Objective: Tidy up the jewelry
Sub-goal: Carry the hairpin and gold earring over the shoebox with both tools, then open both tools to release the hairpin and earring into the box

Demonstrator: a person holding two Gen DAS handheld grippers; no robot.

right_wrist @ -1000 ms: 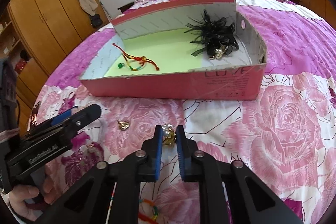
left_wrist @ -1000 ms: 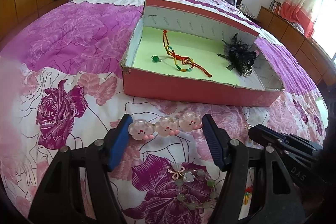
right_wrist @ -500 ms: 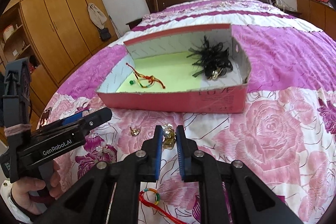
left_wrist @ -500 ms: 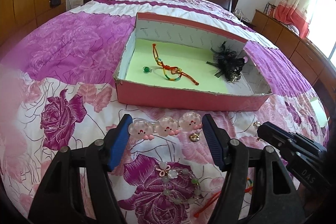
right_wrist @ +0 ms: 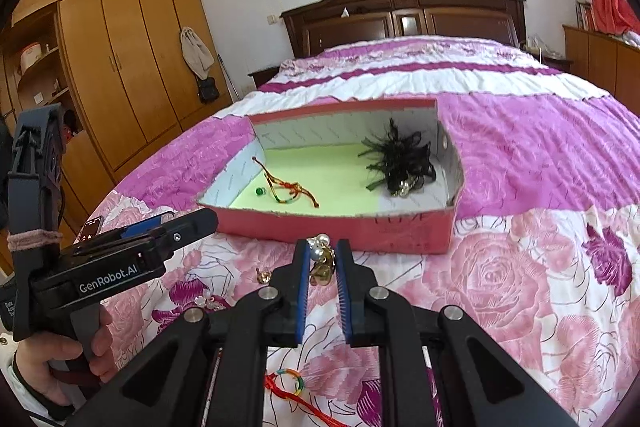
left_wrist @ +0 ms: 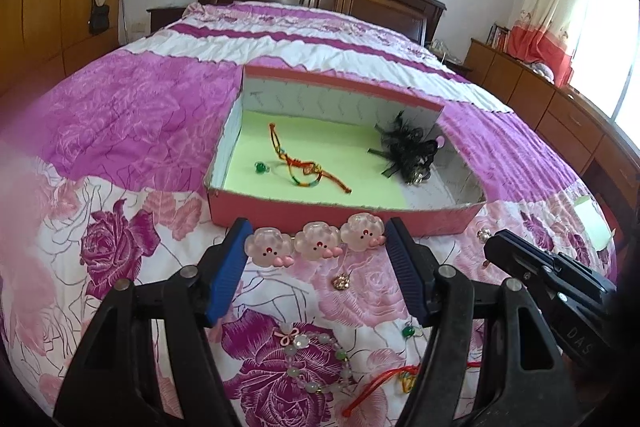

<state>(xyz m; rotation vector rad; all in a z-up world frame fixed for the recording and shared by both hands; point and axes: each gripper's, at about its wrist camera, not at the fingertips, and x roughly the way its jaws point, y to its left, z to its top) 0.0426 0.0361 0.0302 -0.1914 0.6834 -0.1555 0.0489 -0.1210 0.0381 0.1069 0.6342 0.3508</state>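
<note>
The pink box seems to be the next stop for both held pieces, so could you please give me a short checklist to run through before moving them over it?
1. Left tool grips the pink cloud-bead strand at both ends: ok.
2. Right tool pinches the gold and pearl earring: ok, though it dangles.
3. Pink box open, green floor free between red cord bracelet and black feather clip: ok.
4. Both pieces above the near wall: cannot tell.
5. Tools apart from each other: ok.
</note>
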